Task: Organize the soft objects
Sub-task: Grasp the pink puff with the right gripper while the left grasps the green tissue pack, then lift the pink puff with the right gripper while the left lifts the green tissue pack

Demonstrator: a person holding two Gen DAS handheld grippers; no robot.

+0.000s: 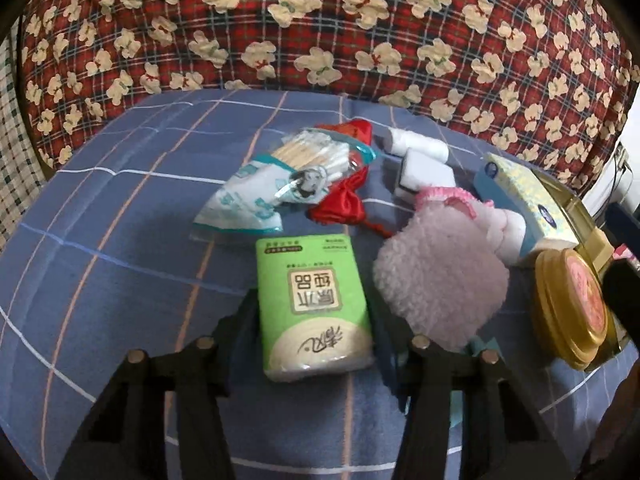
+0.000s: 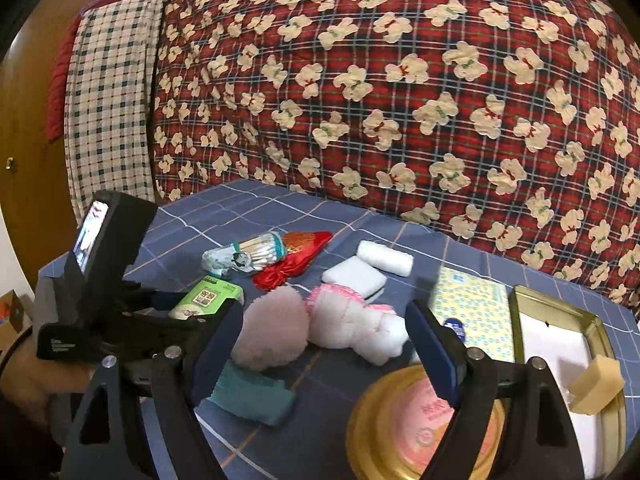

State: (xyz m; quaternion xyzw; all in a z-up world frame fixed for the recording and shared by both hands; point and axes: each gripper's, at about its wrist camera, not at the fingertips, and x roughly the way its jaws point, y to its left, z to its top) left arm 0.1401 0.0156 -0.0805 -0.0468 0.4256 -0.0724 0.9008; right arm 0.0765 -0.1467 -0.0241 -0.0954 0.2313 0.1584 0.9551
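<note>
Closing in on the green tissue pack (image 1: 314,306) at the left of the bed (image 1: 120,240): left hand-held gripper (image 1: 316,344) straddling its near end, jaws half-drawn, firm pad contact not readable. Risking a crushed or slipping pack if squeezed so near its end. Just right, pink plush toy (image 1: 440,280) lying touching, liable to snag. Farther right, right hand-held gripper (image 2: 328,332) spread wide, empty, hovering over the gold round tin (image 2: 424,424) beside the open gold box (image 2: 568,320); risking a knock.
</note>
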